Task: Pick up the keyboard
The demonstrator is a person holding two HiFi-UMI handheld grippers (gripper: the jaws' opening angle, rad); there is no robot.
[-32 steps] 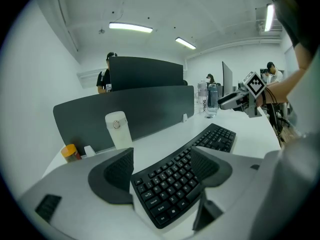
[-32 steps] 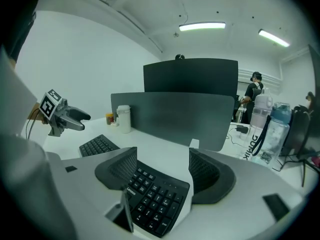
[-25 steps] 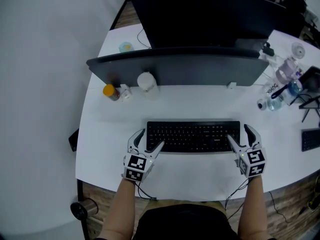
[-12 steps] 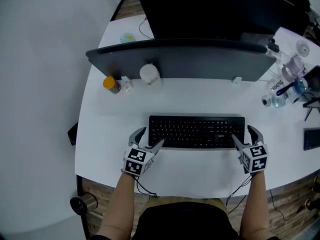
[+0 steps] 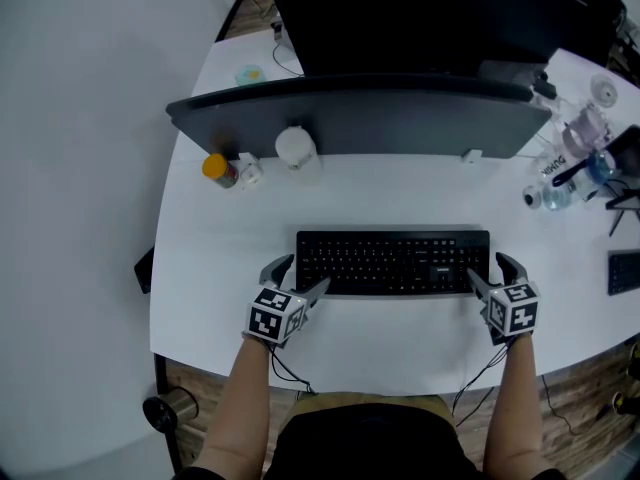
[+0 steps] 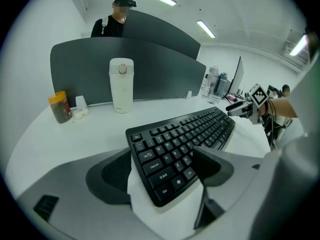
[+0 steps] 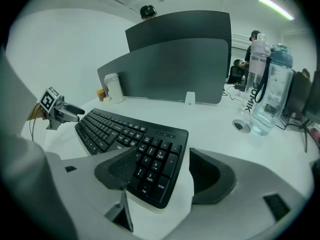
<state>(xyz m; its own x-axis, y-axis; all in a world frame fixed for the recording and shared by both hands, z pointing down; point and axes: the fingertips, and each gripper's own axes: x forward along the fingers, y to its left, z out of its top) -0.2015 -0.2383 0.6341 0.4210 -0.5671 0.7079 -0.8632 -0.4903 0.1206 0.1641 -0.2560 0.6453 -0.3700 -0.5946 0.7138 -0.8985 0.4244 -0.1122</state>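
Keyboard lies flat on the white worktop, black, its long side running across my head view, just in front of the grey divider. I have the left gripper at its left end and the right gripper at its right end, both angled downward.

The left fingers stand wide apart and have just been opening. The keyboard's near left corner sits between them: one finger is out beside the short edge with bare worktop showing in the gap, and the other is over the keys. I cannot tell whether that one touches them. Neither pad squeezes the keyboard.

The right fingers also stand apart, with the near right corner, the number-pad end, between them. One is over the keys and the other is beside the short edge, clear of it.

Against the divider stand a white flask and an orange-capped jar. Clear bottles stand at the far right.
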